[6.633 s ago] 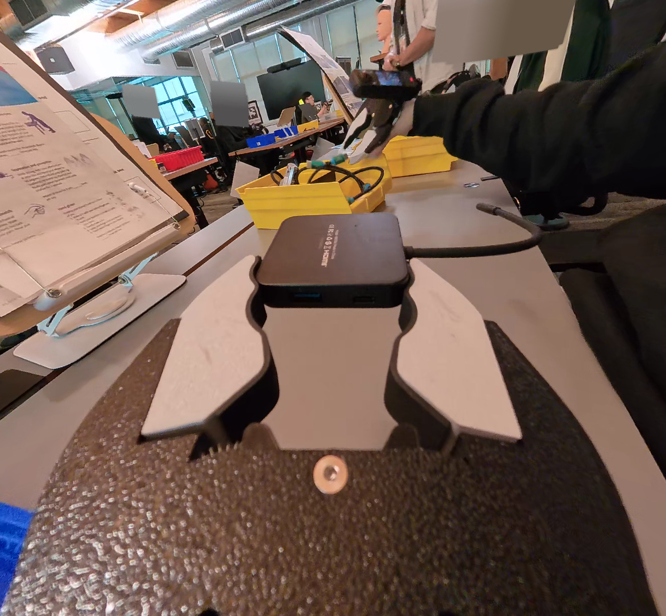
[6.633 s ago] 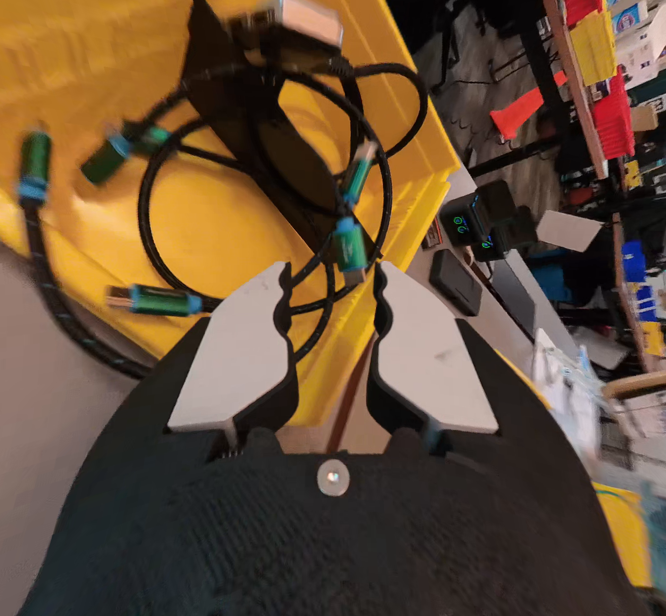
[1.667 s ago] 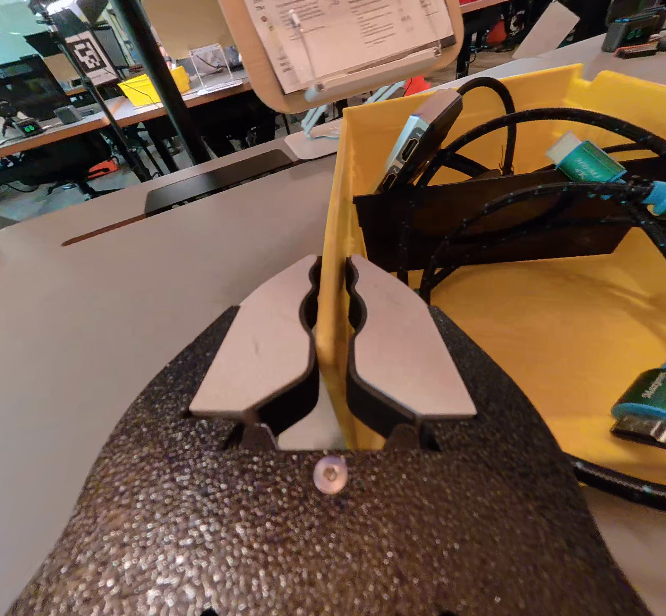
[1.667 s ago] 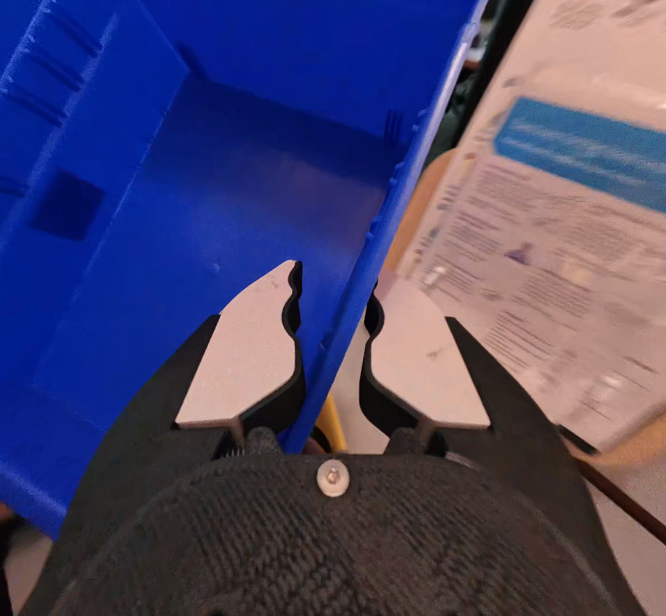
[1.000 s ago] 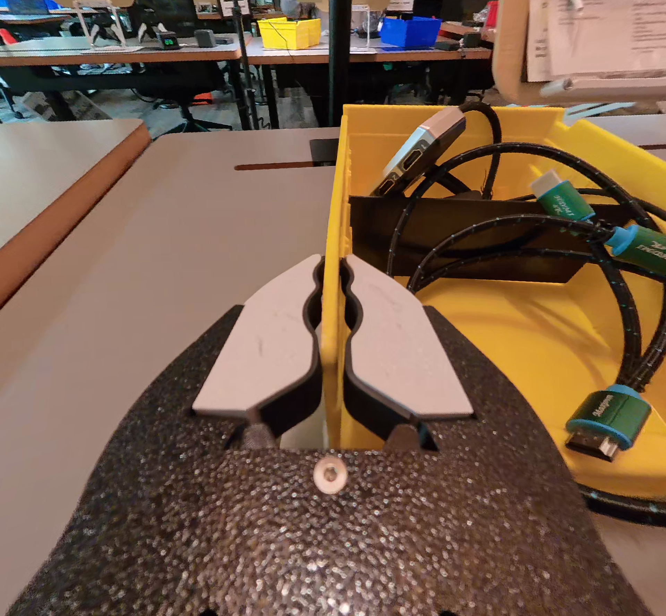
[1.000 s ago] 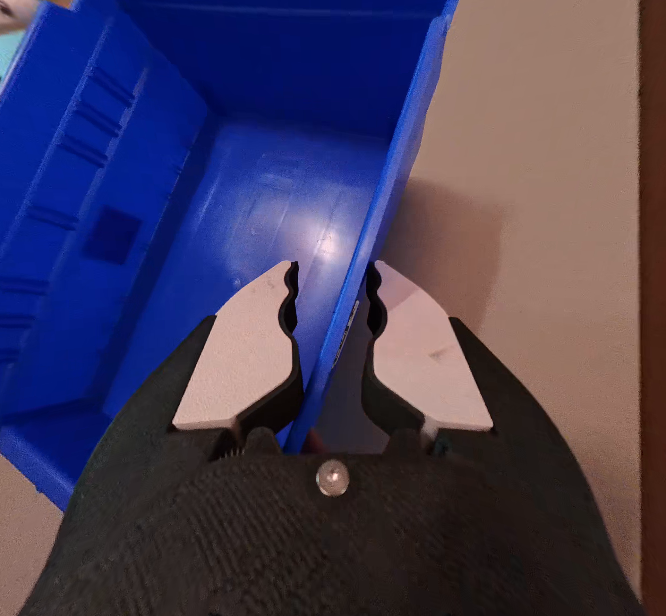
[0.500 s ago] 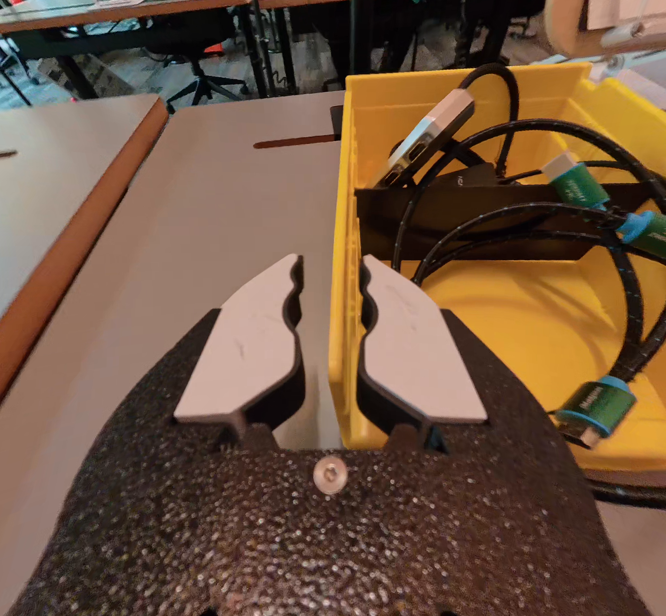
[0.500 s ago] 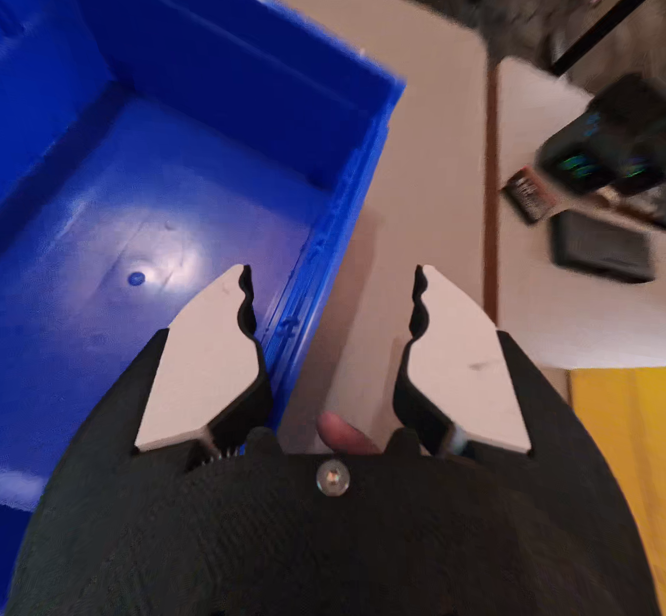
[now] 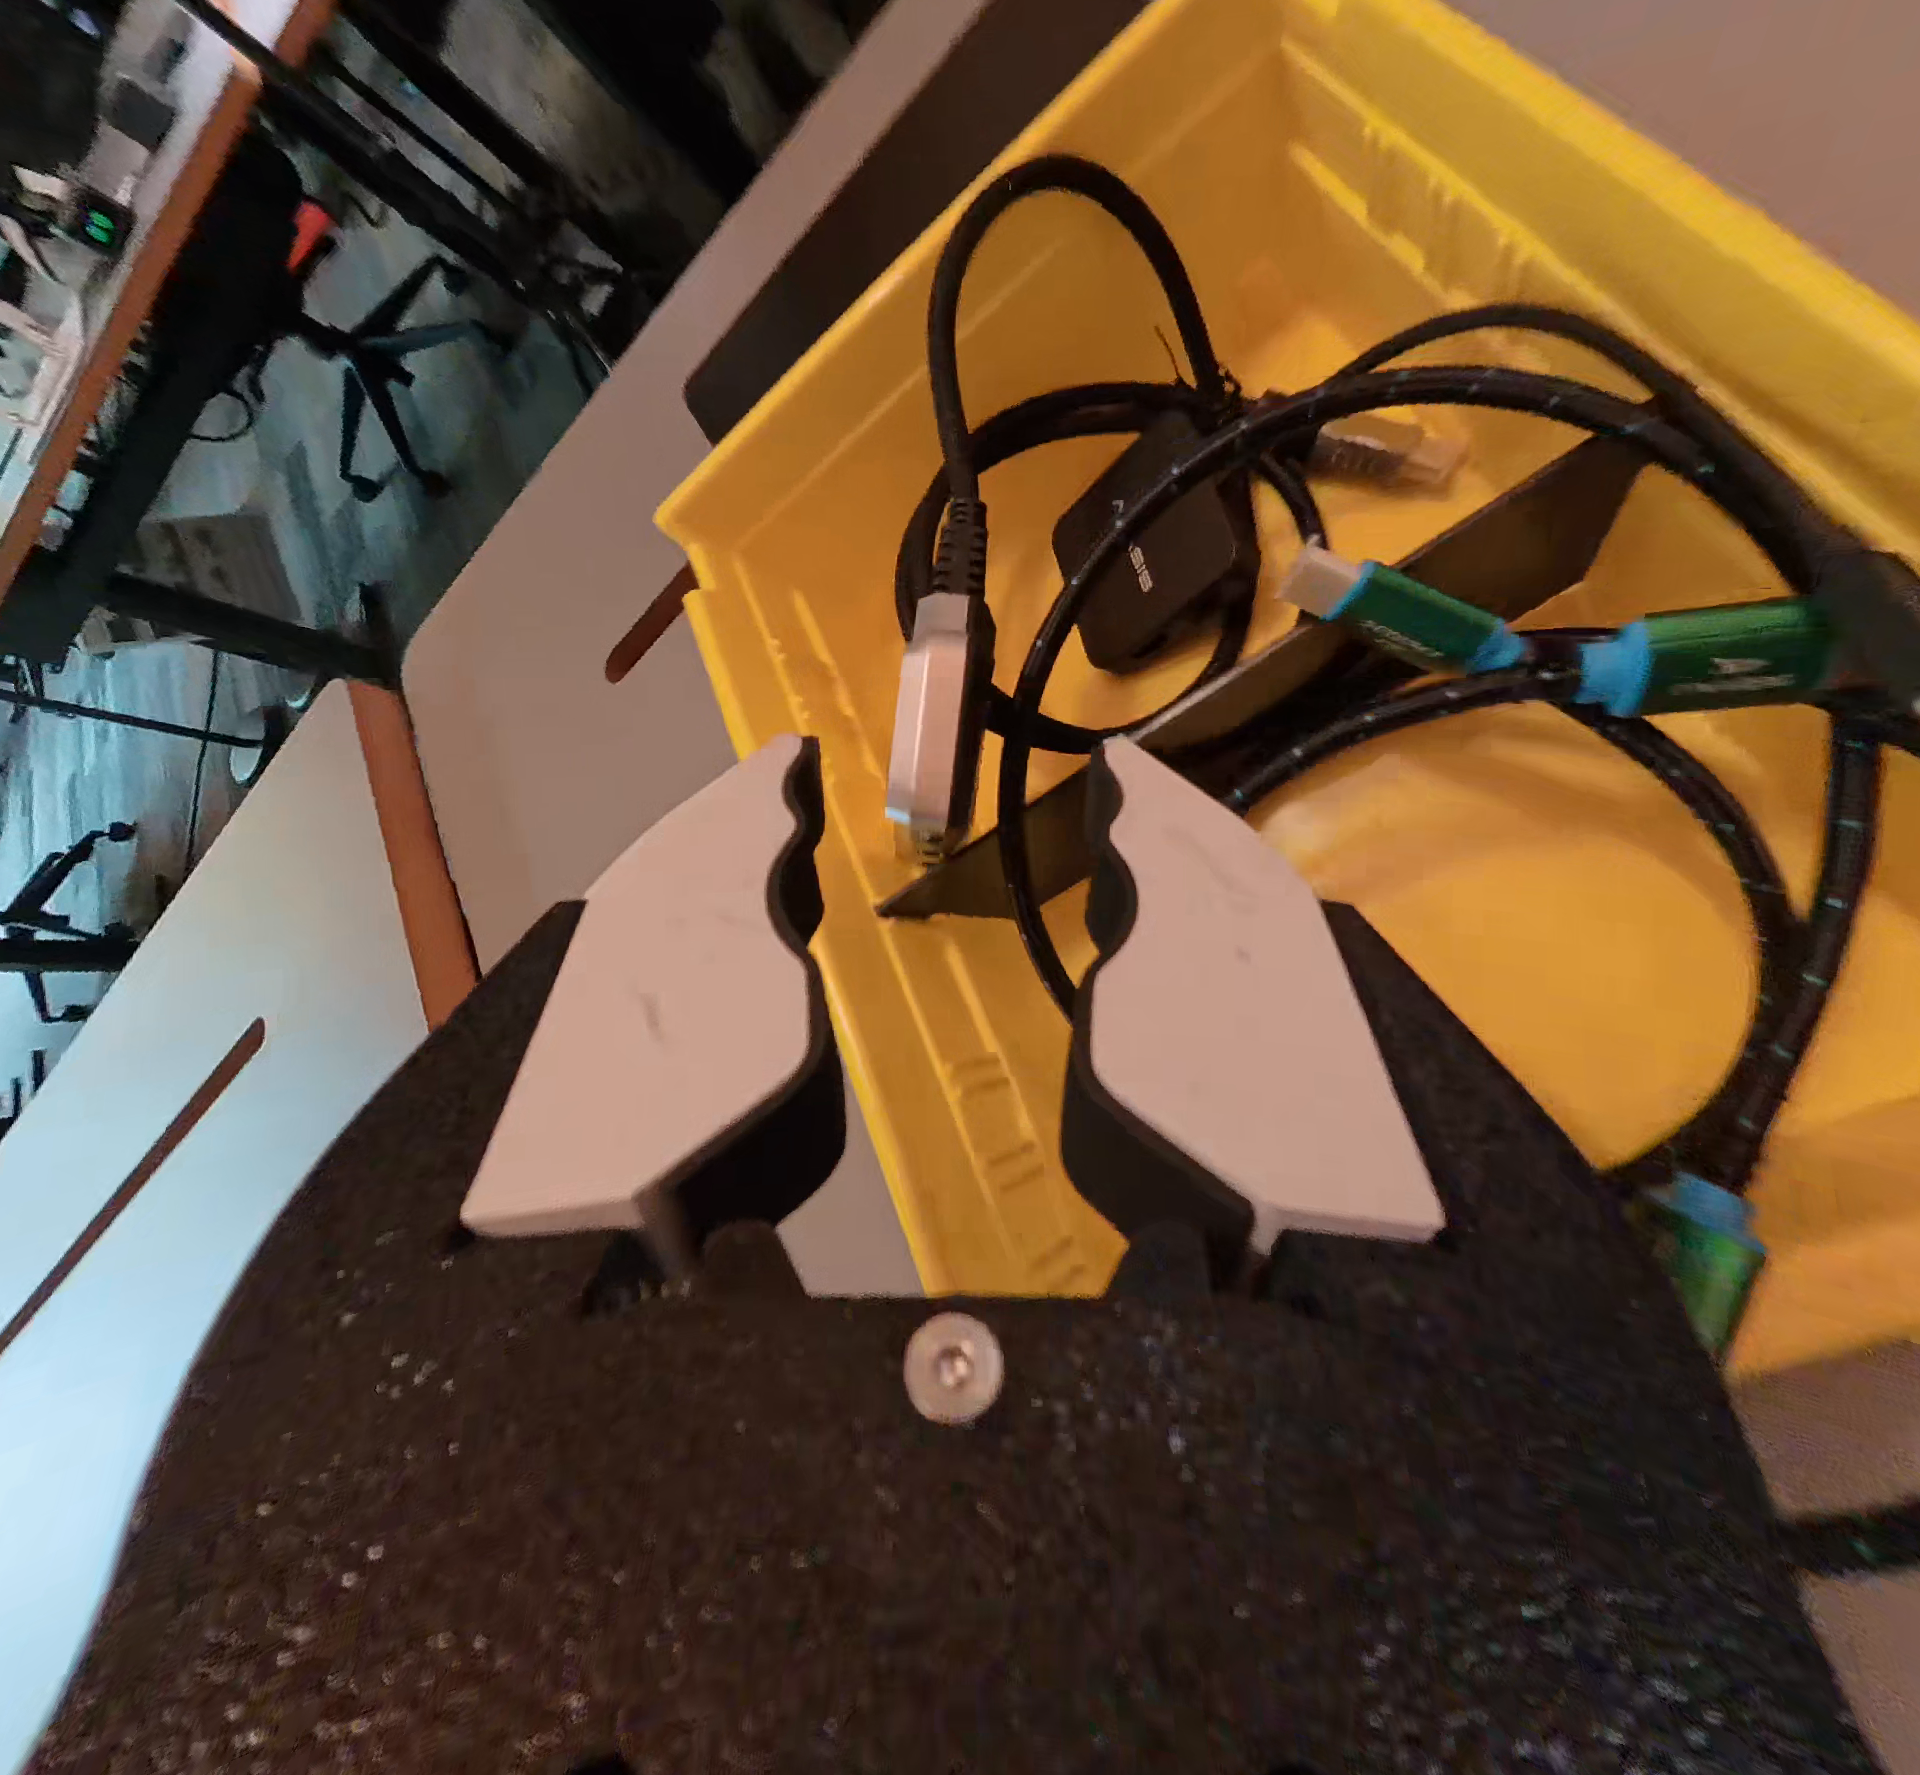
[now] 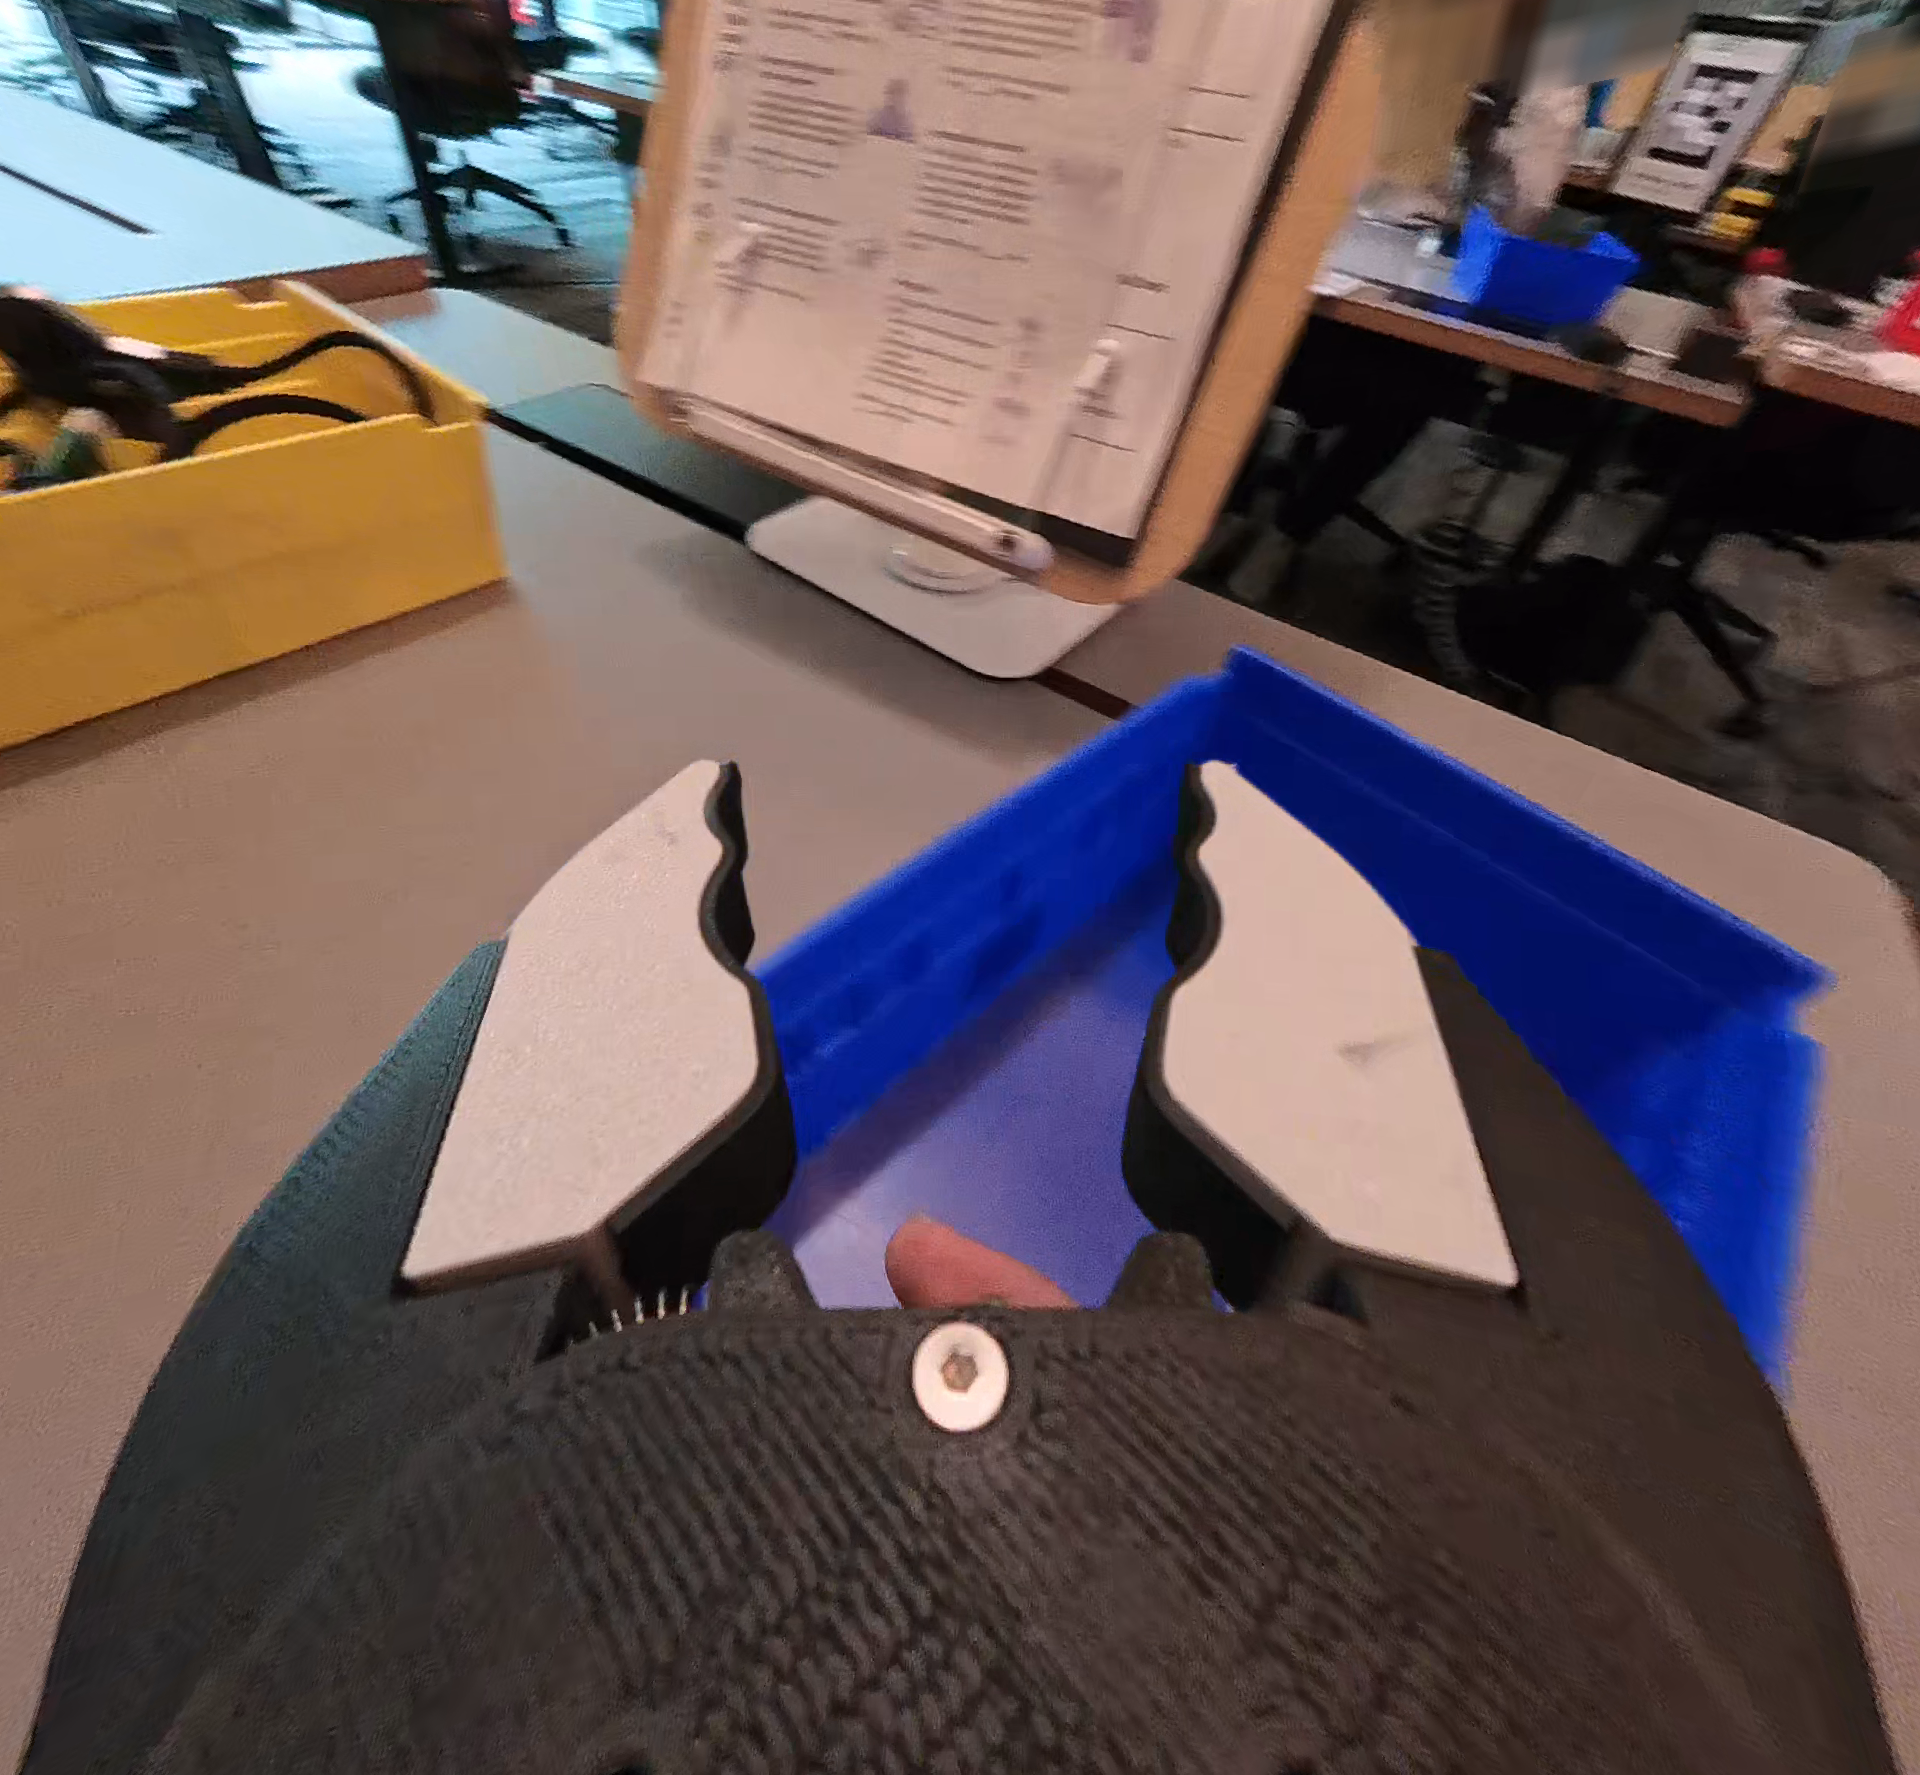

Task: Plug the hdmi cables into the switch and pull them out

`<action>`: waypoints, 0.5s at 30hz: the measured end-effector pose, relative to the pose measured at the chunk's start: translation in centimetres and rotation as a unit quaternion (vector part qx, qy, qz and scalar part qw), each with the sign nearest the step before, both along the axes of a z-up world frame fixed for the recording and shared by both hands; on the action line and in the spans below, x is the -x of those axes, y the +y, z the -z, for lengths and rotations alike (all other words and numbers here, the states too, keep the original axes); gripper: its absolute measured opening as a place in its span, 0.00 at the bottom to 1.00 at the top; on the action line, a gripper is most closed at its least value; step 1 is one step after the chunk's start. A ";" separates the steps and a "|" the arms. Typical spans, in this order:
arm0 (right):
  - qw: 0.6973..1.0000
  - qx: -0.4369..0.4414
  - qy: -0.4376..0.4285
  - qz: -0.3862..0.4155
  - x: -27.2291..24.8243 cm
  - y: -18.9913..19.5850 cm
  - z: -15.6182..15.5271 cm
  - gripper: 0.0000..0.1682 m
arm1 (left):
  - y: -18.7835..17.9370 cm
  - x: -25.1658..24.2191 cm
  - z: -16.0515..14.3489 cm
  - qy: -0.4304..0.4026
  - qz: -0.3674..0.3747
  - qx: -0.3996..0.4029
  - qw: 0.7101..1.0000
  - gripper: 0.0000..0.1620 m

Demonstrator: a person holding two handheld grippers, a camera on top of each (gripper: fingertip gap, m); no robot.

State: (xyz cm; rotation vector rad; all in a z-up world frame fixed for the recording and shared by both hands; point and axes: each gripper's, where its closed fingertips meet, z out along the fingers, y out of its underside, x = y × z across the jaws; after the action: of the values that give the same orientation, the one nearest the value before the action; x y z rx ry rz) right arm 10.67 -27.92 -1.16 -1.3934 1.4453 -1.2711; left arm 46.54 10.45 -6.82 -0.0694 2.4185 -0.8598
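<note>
My left claw (image 9: 951,780) is spread, empty, straddling the yellow bin's (image 9: 790,520) near wall. Inside, the silver switch (image 9: 928,749) leans on that wall just ahead of my tips; green-plugged cables (image 9: 1403,619) coil over a black divider (image 9: 1496,551). My right claw (image 10: 961,790) gapes wide over the blue bin (image 10: 1455,852) on the table (image 10: 312,842).
</note>
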 end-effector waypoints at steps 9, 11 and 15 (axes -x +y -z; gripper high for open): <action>0.995 -0.015 -0.056 -0.079 -2.9 5.9 -0.9 0.42 | -1.4 -2.8 2.4 0.077 -0.036 0.015 0.996 0.13; 0.995 -0.020 -0.036 -0.086 -3.4 6.4 0.0 0.41 | -1.7 -2.9 0.3 0.031 -0.039 0.037 0.998 0.12; 0.997 0.016 -0.001 -0.076 -4.0 7.2 1.1 0.42 | -2.6 -1.2 -8.2 -0.064 -0.029 0.097 0.993 0.12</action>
State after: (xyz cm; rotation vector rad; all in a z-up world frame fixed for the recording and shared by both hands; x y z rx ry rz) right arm 14.68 -20.70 -2.28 -1.4922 1.2961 -1.2039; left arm 47.78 7.81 1.37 -0.1534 2.1984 -1.0372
